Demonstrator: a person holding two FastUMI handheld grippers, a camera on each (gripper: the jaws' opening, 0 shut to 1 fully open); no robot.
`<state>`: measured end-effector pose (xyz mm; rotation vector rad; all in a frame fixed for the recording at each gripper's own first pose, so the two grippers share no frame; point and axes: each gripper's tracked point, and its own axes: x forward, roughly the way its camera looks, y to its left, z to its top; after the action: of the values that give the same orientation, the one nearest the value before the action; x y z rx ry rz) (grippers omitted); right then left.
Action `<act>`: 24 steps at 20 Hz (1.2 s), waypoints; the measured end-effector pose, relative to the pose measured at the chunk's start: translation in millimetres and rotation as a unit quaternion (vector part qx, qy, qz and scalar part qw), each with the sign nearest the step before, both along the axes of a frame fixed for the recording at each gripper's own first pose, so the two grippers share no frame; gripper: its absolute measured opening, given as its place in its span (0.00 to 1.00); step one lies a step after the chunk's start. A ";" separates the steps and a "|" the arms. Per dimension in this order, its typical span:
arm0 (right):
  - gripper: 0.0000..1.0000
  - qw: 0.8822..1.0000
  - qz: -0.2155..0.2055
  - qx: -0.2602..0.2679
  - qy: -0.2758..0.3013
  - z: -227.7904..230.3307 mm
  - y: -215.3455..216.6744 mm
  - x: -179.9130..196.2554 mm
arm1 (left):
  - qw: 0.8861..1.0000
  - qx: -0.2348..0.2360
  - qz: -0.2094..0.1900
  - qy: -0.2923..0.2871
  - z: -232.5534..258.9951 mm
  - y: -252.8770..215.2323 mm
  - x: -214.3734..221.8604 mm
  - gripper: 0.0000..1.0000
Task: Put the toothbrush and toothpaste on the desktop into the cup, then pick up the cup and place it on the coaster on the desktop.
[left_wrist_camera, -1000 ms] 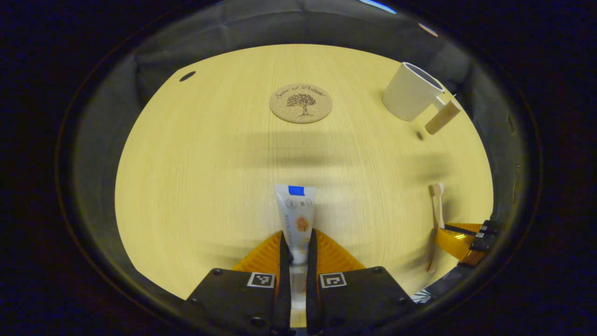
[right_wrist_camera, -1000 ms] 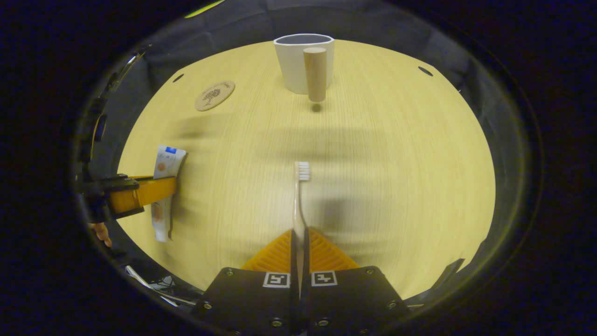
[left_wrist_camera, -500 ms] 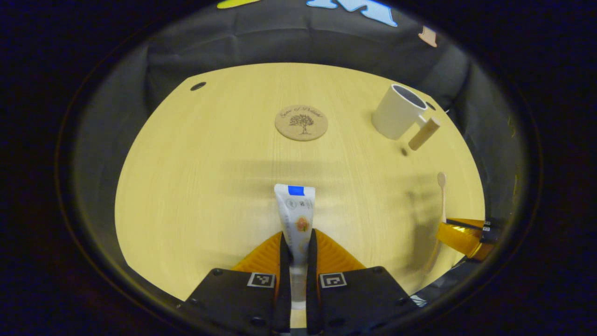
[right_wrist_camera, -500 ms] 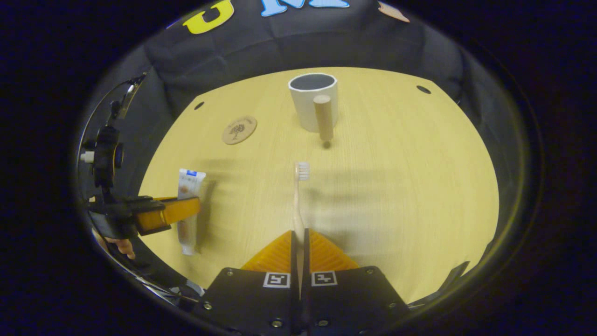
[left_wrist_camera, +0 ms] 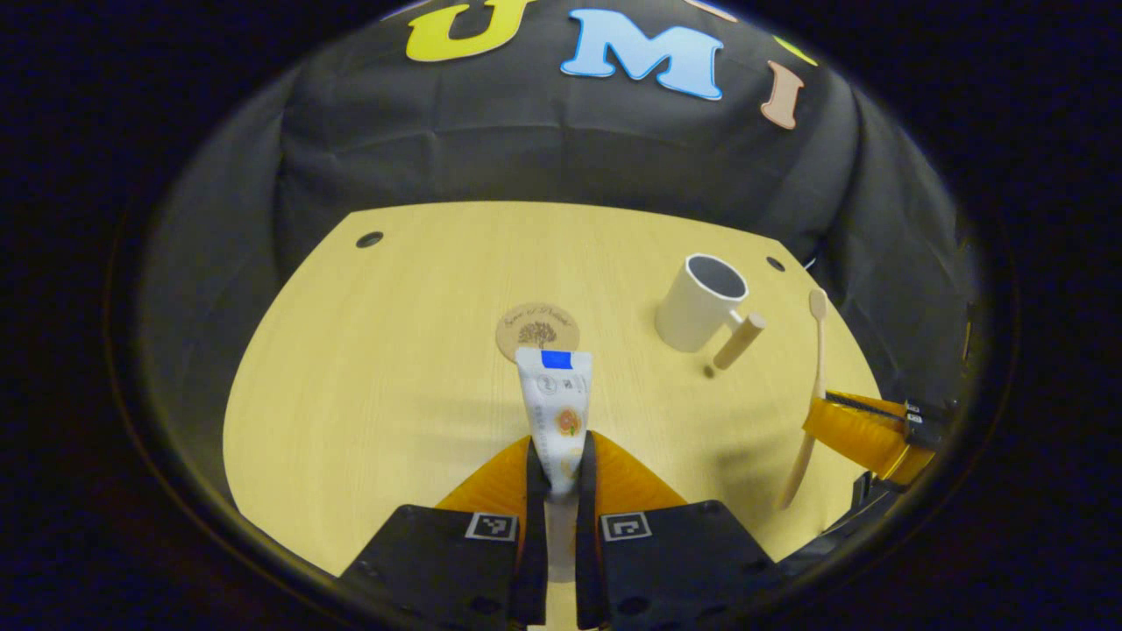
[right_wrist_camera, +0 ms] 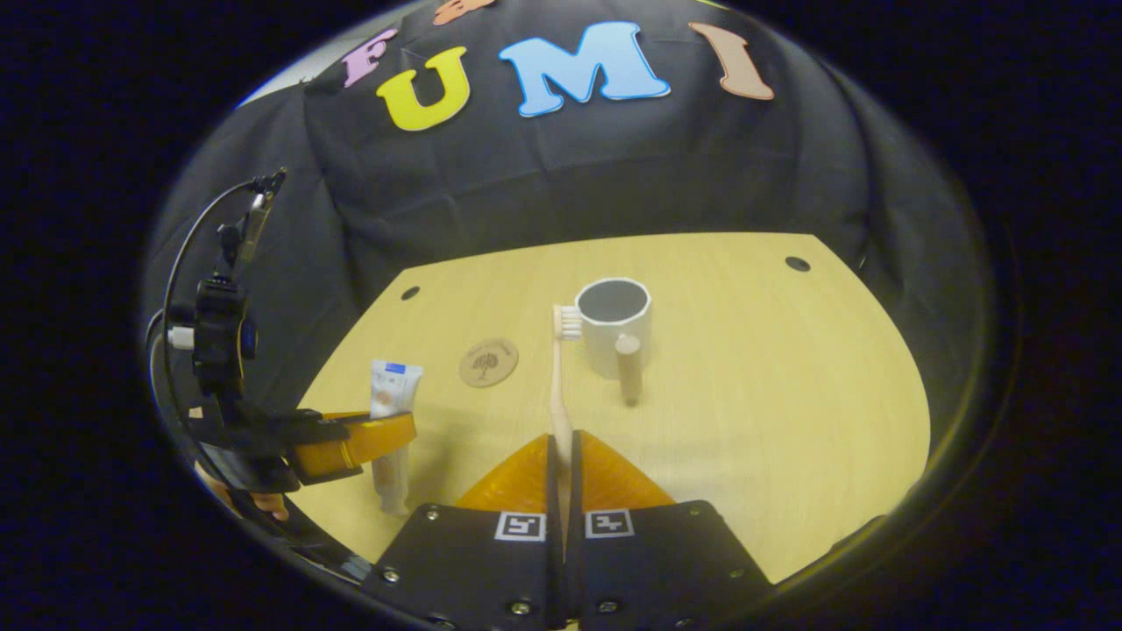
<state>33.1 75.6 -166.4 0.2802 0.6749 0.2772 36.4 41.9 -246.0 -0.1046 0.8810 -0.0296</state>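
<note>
left gripper (left_wrist_camera: 556, 469): clamped on toothpaste tube (left_wrist_camera: 556, 412), crimped end forward along fingers
right gripper (right_wrist_camera: 561, 456): clamped on toothbrush (right_wrist_camera: 561, 386), bristles forward toward cup (right_wrist_camera: 615, 326)

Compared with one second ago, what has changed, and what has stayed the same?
Both grippers rose from the desktop: the left gripper carries the toothpaste up, the right gripper carries the toothbrush up. Both grips stay shut. The cup and coaster have not moved.
</note>
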 end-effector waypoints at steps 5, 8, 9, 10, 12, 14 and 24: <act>0.02 0.997 -0.007 0.007 -0.070 29.3 2.4 33.1 | 0.998 -0.017 0.000 -0.057 24.4 -13.5 29.2 0.20; 0.03 0.994 -0.014 0.009 -0.106 46.4 -0.6 55.5 | 0.996 -0.033 0.004 -0.084 39.3 -17.6 43.9 0.20; 0.02 0.993 -0.018 0.010 -0.120 53.0 -2.4 64.1 | 0.995 -0.037 0.005 -0.098 45.2 -18.9 50.7 0.20; 0.02 0.991 -0.022 0.011 -0.134 59.8 -4.4 72.5 | 0.994 -0.037 0.006 -0.107 50.6 -19.2 56.8 0.20; 0.02 0.987 -0.033 0.016 -0.156 71.1 -8.9 90.2 | 0.992 -0.034 0.007 -0.122 59.2 -19.2 68.0 0.20; 0.02 0.984 -0.046 0.017 -0.169 78.9 -15.7 108.5 | 0.990 -0.034 0.007 -0.139 66.7 -22.5 78.2 0.20; 0.02 0.976 -0.075 0.014 -0.205 78.5 -25.5 193.9 | 0.981 -0.044 0.002 -0.189 97.1 -32.4 99.5 0.20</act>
<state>227.0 50.1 -87.9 0.2874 0.2397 0.1918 135.9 9.5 -148.8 -0.1775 0.4999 -0.0830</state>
